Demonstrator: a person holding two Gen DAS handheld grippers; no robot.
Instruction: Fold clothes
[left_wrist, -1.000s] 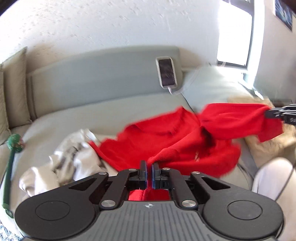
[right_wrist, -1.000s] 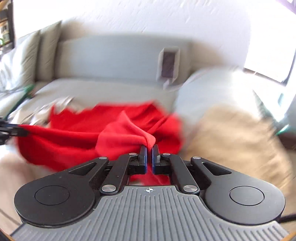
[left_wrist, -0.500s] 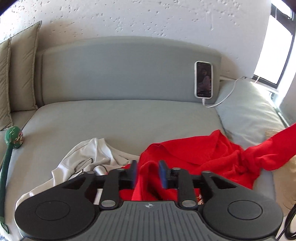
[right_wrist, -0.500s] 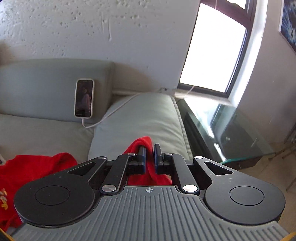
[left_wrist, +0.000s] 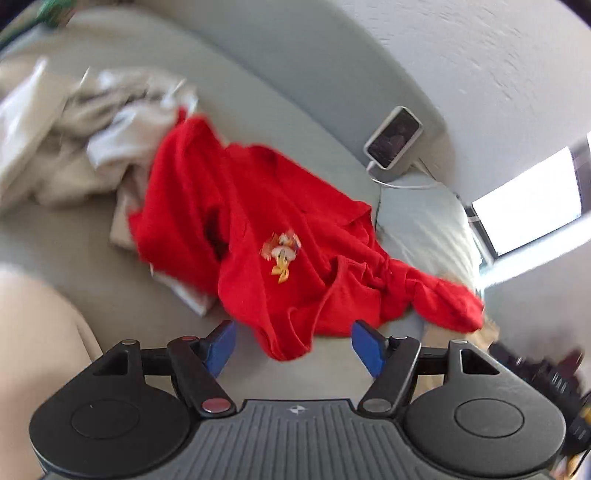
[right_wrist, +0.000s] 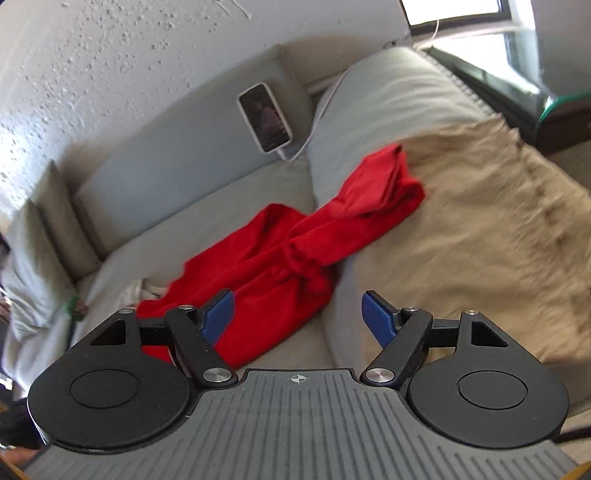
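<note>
Here both hand-held tools are angled down at the couch, each view rolled so that the backrest runs slantwise. The left gripper (left_wrist: 293, 341) is seen with its blue-padded jaws spread, having just been opening; a hem of the crumpled red cotton shirt (left_wrist: 258, 236) lies in the gap between the pads, apparently touched by neither, though blur leaves this uncertain. The right gripper (right_wrist: 299, 314) is likewise held with jaws parted, just opened, and nothing is clasped between them. The shirt is spread on the pale grey-green couch seat (left_wrist: 92, 266), a small cartoon print facing up, with one twisted sleeve (right_wrist: 373, 199) draped up onto the grey armrest cushion (right_wrist: 388, 103) beside a tan fuzzy throw (right_wrist: 498, 221). A rumpled off-white garment (left_wrist: 74, 136) is partly overlapped by the shirt's far edge. A white-cased phone (left_wrist: 393, 137) is propped against the backrest with a cable plugged into it. In the left view, a dark object at the right edge is too blurred to be identified.
</note>
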